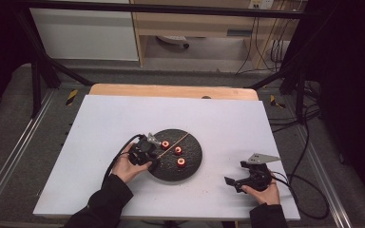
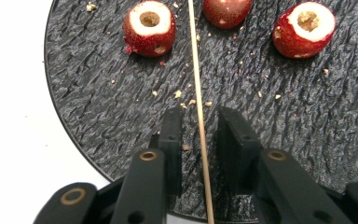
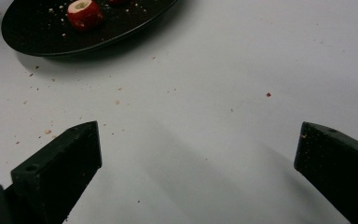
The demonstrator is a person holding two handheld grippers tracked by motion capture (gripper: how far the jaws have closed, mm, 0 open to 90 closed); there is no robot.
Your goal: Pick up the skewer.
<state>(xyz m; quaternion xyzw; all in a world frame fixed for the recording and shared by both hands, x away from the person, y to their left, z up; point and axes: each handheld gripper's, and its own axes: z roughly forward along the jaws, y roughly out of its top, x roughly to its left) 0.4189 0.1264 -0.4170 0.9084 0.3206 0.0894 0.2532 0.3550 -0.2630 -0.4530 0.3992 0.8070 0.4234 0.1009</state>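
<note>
Wooden and thin, the skewer (image 2: 198,93) lies across the black slate plate (image 2: 98,121), bare between three cored red fruits (image 2: 149,28). The left gripper (image 2: 200,135) straddles its near end, narrowed but not yet pinching; threading remains. The right gripper (image 3: 198,158) waits wide over the white tabletop (image 3: 242,70).

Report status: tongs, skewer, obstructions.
Left tongs straddle the thin wooden skewer, not clamped. Right tongs open, empty. Three red cored fruits nearby.

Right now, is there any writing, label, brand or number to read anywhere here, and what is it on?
None: no readable text in any view.
The plate, the skewer, the red fruits and the table bear no writing.
The left gripper and right gripper show no markings.
</note>
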